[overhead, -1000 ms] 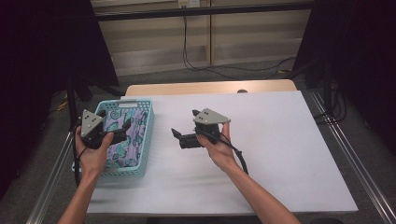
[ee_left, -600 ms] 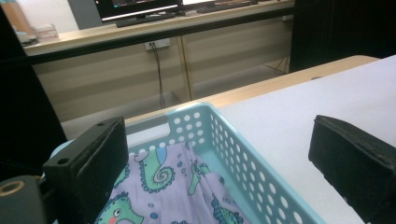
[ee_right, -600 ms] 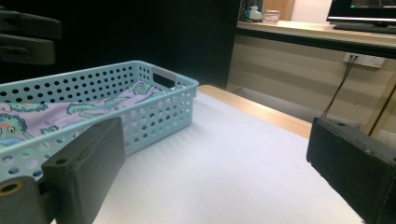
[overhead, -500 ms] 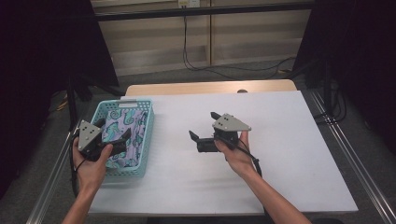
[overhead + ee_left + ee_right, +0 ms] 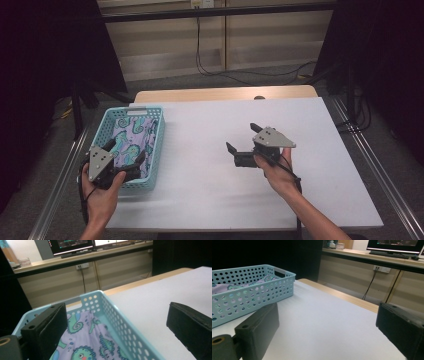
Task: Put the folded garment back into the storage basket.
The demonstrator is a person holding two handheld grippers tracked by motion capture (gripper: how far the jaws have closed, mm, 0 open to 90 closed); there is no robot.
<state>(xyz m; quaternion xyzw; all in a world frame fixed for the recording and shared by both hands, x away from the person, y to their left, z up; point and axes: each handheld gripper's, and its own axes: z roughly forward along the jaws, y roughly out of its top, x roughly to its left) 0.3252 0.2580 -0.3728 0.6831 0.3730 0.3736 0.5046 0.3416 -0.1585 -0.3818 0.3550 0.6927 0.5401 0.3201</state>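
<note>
A light blue perforated basket point(image 5: 156, 131) stands at the table's left side, with a purple cloth printed with green seahorses point(image 5: 131, 143) lying inside it. My left gripper point(image 5: 131, 161) hovers open over the basket's near right corner, nothing between its jaws. In the left gripper view the basket's wall point(image 5: 117, 322) and the cloth point(image 5: 87, 342) lie between the spread jaws. My right gripper point(image 5: 242, 139) is held open above the middle of the white table, pointing left toward the basket point(image 5: 249, 295), with nothing in it.
The white table top point(image 5: 200, 150) lies on a wooden board point(image 5: 220, 94) that shows at its far edge. Metal rails point(image 5: 370, 165) run along both sides. Cables point(image 5: 240, 75) lie on the floor behind, and monitors point(image 5: 402, 243) sit on a bench.
Both hands have drawn back toward the person. My left gripper slid from over the basket's middle to its near right corner. My right gripper moved right and nearer.
</note>
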